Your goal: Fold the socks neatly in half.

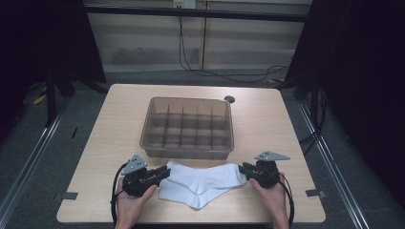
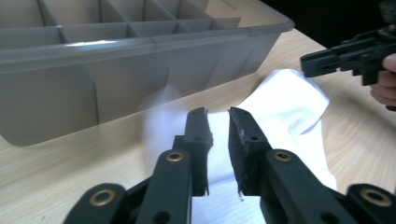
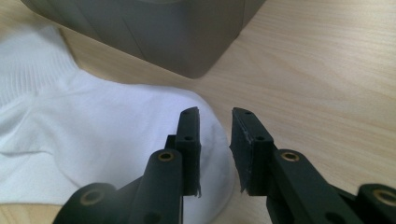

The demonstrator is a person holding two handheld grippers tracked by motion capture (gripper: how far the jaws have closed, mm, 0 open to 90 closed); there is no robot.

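The white sock lies flat on the surface, at 6 o'clock from the grey divided bin. The left claw sits at the sock's 9 o'clock end and the right claw at its 3 o'clock end. Both claws are released, narrowly parted over the fabric, gripping nothing.

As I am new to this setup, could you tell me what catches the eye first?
A white sock lies flat at the table's near edge, between the left gripper and the right gripper, both with jaws slightly apart. Just behind it stands a grey divided bin.
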